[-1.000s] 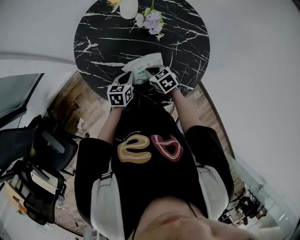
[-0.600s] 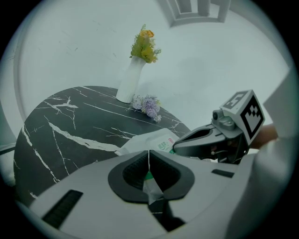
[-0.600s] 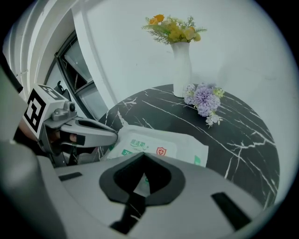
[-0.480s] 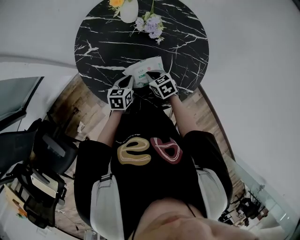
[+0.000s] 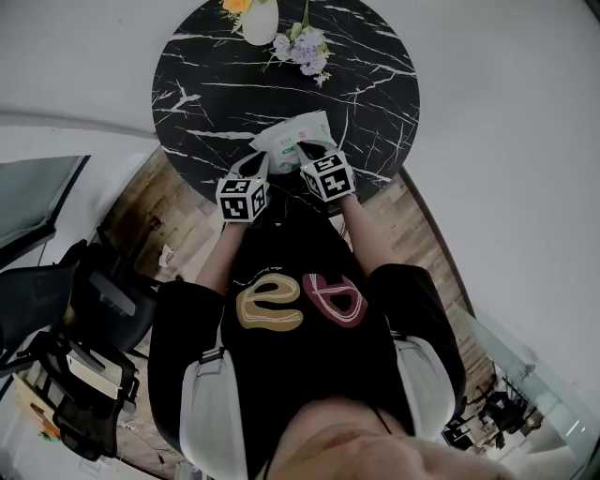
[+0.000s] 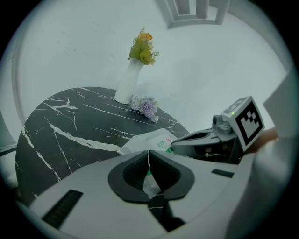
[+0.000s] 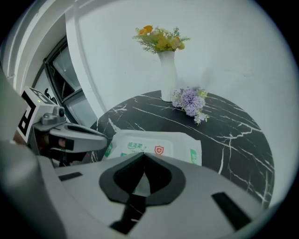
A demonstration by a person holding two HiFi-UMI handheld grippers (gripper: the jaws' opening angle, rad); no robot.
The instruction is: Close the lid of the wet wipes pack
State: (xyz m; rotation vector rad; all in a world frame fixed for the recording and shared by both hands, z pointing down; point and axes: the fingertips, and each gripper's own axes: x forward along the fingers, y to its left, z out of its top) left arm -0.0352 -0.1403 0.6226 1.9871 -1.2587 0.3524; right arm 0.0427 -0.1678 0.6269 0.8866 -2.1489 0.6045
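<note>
A white and green wet wipes pack (image 5: 292, 133) lies flat on the near part of a round black marble table (image 5: 211, 89). Its label flap with a red shield (image 7: 159, 149) looks flat against the pack. My left gripper (image 5: 260, 161) sits at the pack's near left corner, jaws shut, with only a thin pale line between the tips (image 6: 149, 154). My right gripper (image 5: 305, 150) is over the pack's near edge, jaws shut tip to tip (image 7: 144, 155). Through each gripper's hollow I see the pack (image 6: 152, 140) just beyond. Nothing visibly held.
A white vase (image 5: 259, 17) with yellow flowers stands at the table's far edge, and a purple flower sprig (image 5: 305, 45) lies beside it. A dark office chair (image 5: 94, 300) stands on the wooden floor at my left. A white wall lies beyond the table.
Both grippers have drawn back slightly toward my body, the right one more. The pack has stayed in place.
</note>
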